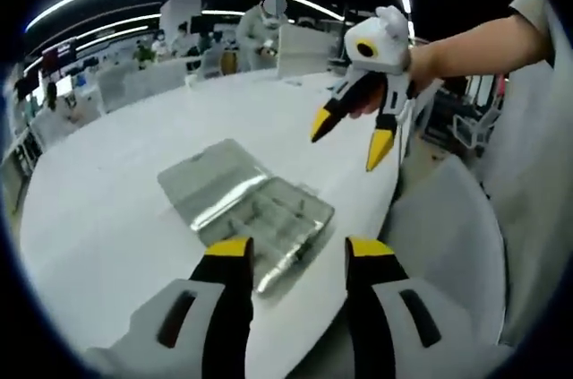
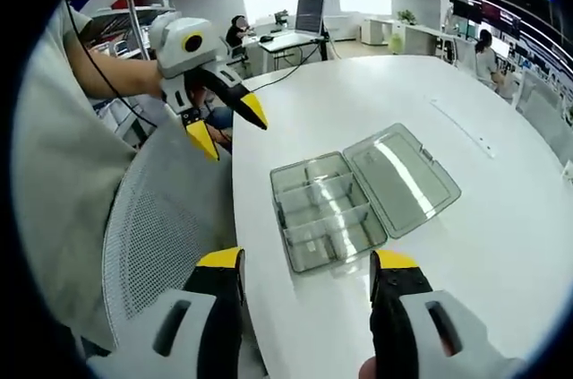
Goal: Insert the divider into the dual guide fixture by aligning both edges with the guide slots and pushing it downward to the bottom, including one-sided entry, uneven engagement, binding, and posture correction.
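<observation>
Approach step: both tongs, left (image 1: 288, 258) and right (image 2: 309, 271), gape empty above the open compartment box (image 2: 327, 213) on the worktop (image 2: 501, 245); next, grasping a divider.

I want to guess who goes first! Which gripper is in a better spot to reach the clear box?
Probably the right gripper: the open clear box lies just beyond its open jaws, compartments facing it. The left gripper is close too, but approaches from the lid side.

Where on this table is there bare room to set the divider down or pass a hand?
The white table is bare beyond the open lid and between the clear box and the far edge. It is tight near the chair, where the box sits by the table edge.
</observation>
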`<state>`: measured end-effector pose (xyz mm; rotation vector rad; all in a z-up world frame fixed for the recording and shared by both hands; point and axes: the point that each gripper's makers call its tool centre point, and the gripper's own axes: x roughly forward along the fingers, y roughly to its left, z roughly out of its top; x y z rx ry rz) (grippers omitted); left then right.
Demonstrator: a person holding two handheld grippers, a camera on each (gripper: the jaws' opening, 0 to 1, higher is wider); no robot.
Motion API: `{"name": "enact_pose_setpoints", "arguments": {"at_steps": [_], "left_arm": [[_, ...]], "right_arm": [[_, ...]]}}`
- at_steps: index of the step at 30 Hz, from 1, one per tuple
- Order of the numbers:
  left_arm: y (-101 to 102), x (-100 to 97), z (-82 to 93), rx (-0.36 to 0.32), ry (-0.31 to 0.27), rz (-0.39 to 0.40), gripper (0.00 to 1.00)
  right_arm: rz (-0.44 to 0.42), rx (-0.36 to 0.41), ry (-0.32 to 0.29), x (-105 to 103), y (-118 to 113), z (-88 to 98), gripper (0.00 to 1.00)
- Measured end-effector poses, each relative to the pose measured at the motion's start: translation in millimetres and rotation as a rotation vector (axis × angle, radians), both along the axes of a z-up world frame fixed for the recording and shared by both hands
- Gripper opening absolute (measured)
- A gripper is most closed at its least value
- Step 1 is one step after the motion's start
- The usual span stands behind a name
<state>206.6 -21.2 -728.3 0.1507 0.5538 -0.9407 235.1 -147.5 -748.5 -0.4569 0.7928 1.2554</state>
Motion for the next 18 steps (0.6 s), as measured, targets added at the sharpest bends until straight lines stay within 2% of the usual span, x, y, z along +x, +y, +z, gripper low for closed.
{"name": "enact_pose_setpoints", "arguments": {"at_steps": [18], "left_arm": [[-14, -13.7, 4.0, -0.044, 0.0, -0.004, 0.46]], "right_arm": [[-0.005, -0.062, 0.014, 20, -17, -25.0, 0.49]]}}
